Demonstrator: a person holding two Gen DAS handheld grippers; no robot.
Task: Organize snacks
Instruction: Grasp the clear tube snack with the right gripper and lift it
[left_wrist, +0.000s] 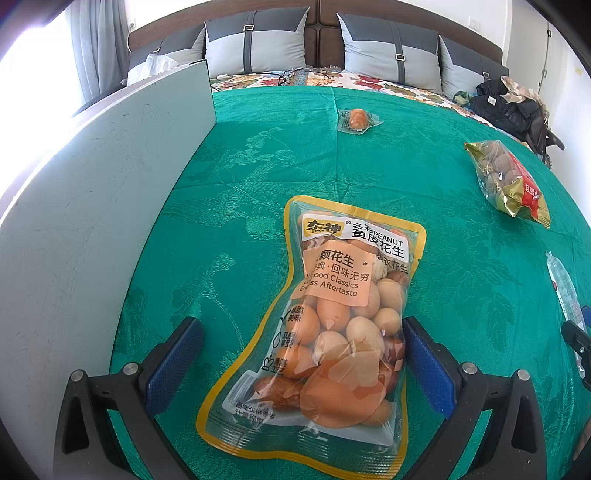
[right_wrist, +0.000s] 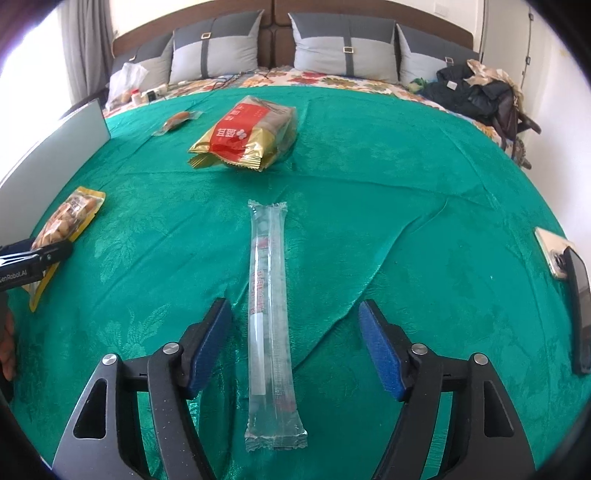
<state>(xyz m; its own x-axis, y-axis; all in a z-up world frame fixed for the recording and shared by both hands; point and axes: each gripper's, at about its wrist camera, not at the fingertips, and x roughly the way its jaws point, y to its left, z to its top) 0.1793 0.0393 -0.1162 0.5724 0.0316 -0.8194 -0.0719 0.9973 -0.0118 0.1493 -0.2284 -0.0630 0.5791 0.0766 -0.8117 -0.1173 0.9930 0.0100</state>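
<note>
Four snack packs sit on the bed's green brocade cover (right_wrist: 369, 177), all apart from one another. Left hand-held gripper (left_wrist: 303, 354) is spread wide, blue pads either side of the peanut pouch (left_wrist: 325, 325), which lies flat on the cover; right pad looks just at the pouch edge, contact unclear. Right hand-held gripper (right_wrist: 295, 347) is also wide, straddling the long clear stick pack (right_wrist: 269, 317), neither pad touching it. Red-and-gold bag (right_wrist: 247, 136) lies further up the bed, small sausage pack (right_wrist: 179, 119) beyond it to the left. Grey flat board (left_wrist: 92, 221) stands along the left edge of the cover. Two phones (right_wrist: 565, 280) lie at the right edge. Head end: floral sheet (right_wrist: 332, 79), four grey pillows (right_wrist: 343, 44) against a brown headboard (right_wrist: 273, 26). Dark clothes pile (right_wrist: 476, 92) at far right, white plastic bag (right_wrist: 125, 79) far left, curtain (right_wrist: 85, 40) by a bright window.
</note>
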